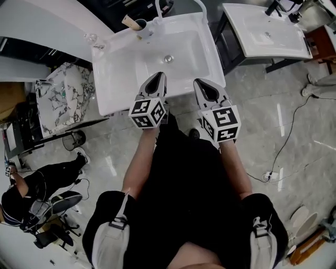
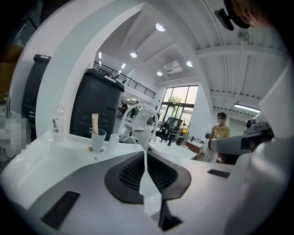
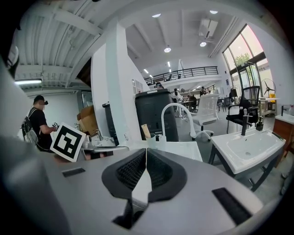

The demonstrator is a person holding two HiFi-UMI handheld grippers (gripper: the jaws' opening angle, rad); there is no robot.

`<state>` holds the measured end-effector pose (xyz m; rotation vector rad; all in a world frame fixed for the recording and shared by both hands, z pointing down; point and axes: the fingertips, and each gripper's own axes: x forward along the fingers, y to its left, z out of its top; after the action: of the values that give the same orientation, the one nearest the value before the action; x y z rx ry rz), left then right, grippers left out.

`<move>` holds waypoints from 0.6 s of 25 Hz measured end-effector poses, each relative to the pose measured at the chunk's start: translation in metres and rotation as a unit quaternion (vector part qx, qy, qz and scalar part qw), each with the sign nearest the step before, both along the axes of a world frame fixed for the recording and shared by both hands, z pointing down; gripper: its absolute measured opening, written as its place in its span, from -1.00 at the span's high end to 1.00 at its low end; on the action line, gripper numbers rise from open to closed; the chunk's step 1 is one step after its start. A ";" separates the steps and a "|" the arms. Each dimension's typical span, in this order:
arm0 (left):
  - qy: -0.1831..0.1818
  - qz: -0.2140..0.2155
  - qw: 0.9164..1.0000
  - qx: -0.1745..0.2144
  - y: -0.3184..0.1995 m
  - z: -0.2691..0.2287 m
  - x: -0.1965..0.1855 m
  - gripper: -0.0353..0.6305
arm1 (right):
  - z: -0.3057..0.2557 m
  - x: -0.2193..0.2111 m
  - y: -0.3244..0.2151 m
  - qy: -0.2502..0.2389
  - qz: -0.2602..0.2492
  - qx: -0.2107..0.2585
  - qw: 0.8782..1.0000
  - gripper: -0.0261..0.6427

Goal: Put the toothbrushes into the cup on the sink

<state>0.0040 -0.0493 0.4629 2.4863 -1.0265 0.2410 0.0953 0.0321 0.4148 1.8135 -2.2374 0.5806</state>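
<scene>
In the head view the person stands at the near edge of a white sink (image 1: 113, 79), holding both grippers side by side just over its front rim. The left gripper (image 1: 156, 83) and the right gripper (image 1: 206, 89) point toward the basin, where the drain (image 1: 168, 59) lies between them and farther off. The cup (image 1: 139, 25) stands on the sink's far left corner, beside the foot of the arched faucet (image 1: 201, 6), with a tan stick (image 1: 128, 21) leaning out of it; it is too small to tell whether this is a toothbrush. A marble slab (image 1: 63, 97) lies to the left of the sink, a second sink (image 1: 268, 31) stands at upper right, and a seated person (image 1: 31, 192) is at lower left on the floor. In the left gripper view the left gripper (image 2: 145, 155) has its two dark ribbed jaws pressed together along one seam, with nothing between them. Beyond it the cup (image 2: 98, 140) stands on the sink ledge with the tan stick (image 2: 95, 123) upright in it. A clear bottle (image 2: 57, 121) is to the cup's left and a dark bin (image 2: 96, 105) behind. In the right gripper view the right gripper (image 3: 146, 157) is likewise fully closed and holds nothing. The cup (image 3: 150, 140) with its tan stick (image 3: 145, 131) shows straight ahead above the jaws, with the faucet (image 3: 177, 117) just to its right and the second sink (image 3: 250, 149) farther right. The left gripper's marker cube (image 3: 69, 142) is at left.
</scene>
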 end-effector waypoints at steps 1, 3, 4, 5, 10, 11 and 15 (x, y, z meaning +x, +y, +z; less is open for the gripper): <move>0.000 -0.001 1.000 0.000 0.010 -0.001 0.004 0.81 | -0.001 0.003 0.009 0.001 -0.001 0.001 1.000 0.83; 0.002 -0.001 1.000 0.002 0.029 -0.004 0.010 0.82 | -0.003 0.008 0.026 0.004 -0.005 0.002 1.000 0.83; 0.002 -0.001 1.000 0.002 0.039 -0.006 0.012 0.82 | -0.003 0.009 0.033 0.005 -0.008 0.002 1.000 0.83; 0.003 -0.002 1.000 0.003 0.048 -0.008 0.013 0.82 | -0.003 0.008 0.041 0.005 -0.011 0.002 1.000 0.83; 0.021 0.002 1.000 0.016 0.085 -0.031 0.014 0.84 | -0.001 0.006 0.064 -0.003 -0.020 0.004 1.000 0.83; 0.023 0.004 1.000 0.021 0.090 -0.035 0.013 0.84 | 0.001 0.004 0.067 -0.003 -0.020 0.003 1.000 0.83; 0.025 0.004 0.999 0.035 0.104 -0.045 0.004 0.84 | -0.002 -0.004 0.073 -0.003 -0.029 0.012 0.999 0.83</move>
<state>0.0082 0.0546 0.4178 2.5469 -1.0213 0.1470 0.0911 0.1054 0.4126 1.7528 -2.3017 0.5507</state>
